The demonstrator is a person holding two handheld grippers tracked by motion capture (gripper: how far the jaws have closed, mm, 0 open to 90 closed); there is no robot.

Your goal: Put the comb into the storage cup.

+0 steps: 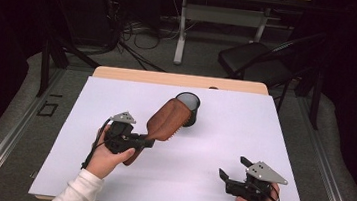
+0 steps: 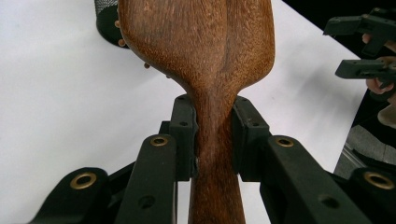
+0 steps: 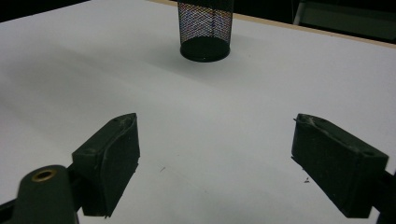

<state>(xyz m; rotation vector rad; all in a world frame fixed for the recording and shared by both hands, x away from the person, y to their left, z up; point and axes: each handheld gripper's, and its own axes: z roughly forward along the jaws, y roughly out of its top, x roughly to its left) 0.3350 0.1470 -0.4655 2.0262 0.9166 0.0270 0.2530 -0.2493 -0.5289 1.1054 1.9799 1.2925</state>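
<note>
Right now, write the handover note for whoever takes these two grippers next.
Left hand-held gripper: shut on the handle of the brown wooden hairbrush, whose head is tilted against the rim of the black wire-mesh cup.
Right hand-held gripper: open, holding nothing, low over the white table sheet at the near right corner.
Done: brush picked up and brought to the cup.
Left: brush is not yet standing inside the cup; probably lower it in, then release.

Wooden hairbrush (image 1: pixel 167 120), reddish-brown, smooth grained back facing up, bristle pins just visible along its lower edge. Handle clamped at the neck, head raised and angled toward the black mesh cup (image 1: pixel 188 109), which stands upright on the white tabletop; head overlaps cup's rim
</note>
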